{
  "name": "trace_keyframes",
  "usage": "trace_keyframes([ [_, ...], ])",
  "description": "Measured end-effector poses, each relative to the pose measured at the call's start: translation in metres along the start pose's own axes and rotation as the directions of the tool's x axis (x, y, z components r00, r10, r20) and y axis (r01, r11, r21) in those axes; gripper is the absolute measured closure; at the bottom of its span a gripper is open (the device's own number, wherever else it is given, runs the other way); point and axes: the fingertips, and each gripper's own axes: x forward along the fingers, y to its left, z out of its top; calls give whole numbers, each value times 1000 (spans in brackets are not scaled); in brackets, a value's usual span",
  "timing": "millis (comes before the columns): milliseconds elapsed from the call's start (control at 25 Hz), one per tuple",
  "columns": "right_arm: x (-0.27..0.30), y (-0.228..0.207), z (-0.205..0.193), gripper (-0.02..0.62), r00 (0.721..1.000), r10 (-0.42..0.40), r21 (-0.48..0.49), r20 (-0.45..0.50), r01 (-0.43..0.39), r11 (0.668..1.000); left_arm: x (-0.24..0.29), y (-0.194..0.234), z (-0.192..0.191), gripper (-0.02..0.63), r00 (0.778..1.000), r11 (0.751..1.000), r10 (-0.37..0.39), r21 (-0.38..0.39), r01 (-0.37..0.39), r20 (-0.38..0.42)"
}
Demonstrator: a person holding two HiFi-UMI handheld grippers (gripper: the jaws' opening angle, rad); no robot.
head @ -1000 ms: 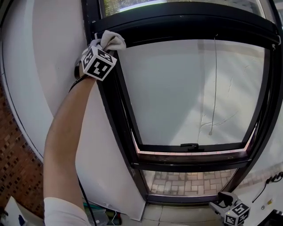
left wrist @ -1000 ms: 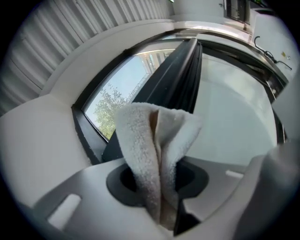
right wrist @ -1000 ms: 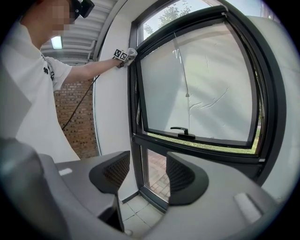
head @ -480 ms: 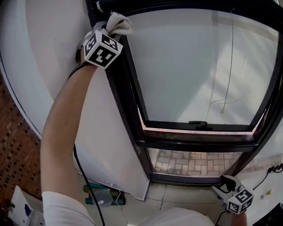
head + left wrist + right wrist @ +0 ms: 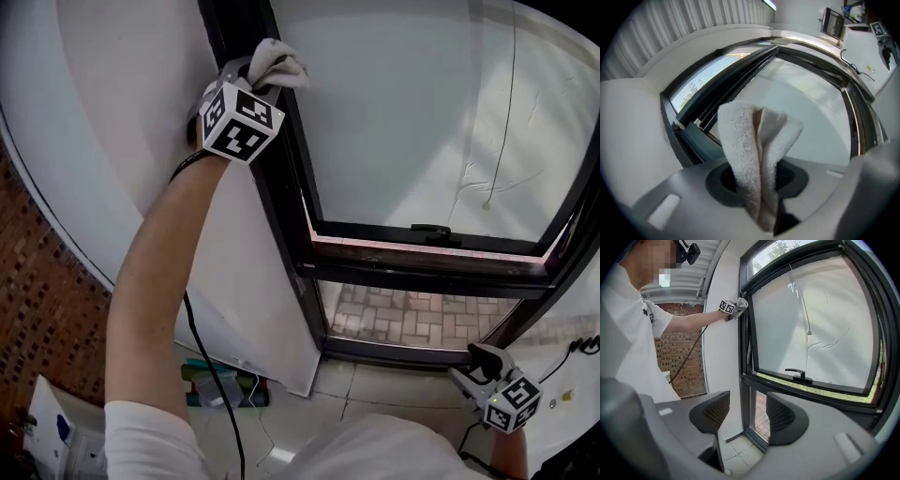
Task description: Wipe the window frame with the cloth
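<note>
Left tongs (image 5: 255, 77): clenched on the crumpled white terry cloth (image 5: 281, 62).
Cloth: pressed against the black metal window frame (image 5: 284, 192), on its left upright.
Change: cloth has descended from the top corner, so the wipe is progressing.
Right tongs (image 5: 743, 417): released, empty.

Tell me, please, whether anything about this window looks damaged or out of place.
Yes: the pane carries thin branching lines beside the hanging cord, like cracks or creases in a film; I cannot tell which. Otherwise nothing stands out: the left gripper holds the cloth at the window frame.
</note>
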Motion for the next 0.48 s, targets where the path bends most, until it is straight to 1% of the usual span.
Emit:
trace_keyframes([
  [160, -3, 4, 0, 350, 1000, -2, -9, -9, 2, 1000, -8, -33, -16, 466, 1000, 998, -24, -62, 25, 7],
  [280, -5, 5, 0, 350, 1000, -11, -15, -15, 11, 1000, -13, -57, -30, 466, 1000, 994, -28, -104, 29, 14],
  [480, -12, 6, -2, 350, 999, -25, -22, -31, 24, 999, -22, -109, -55, 466, 999, 986, -47, -162, 50, 23],
])
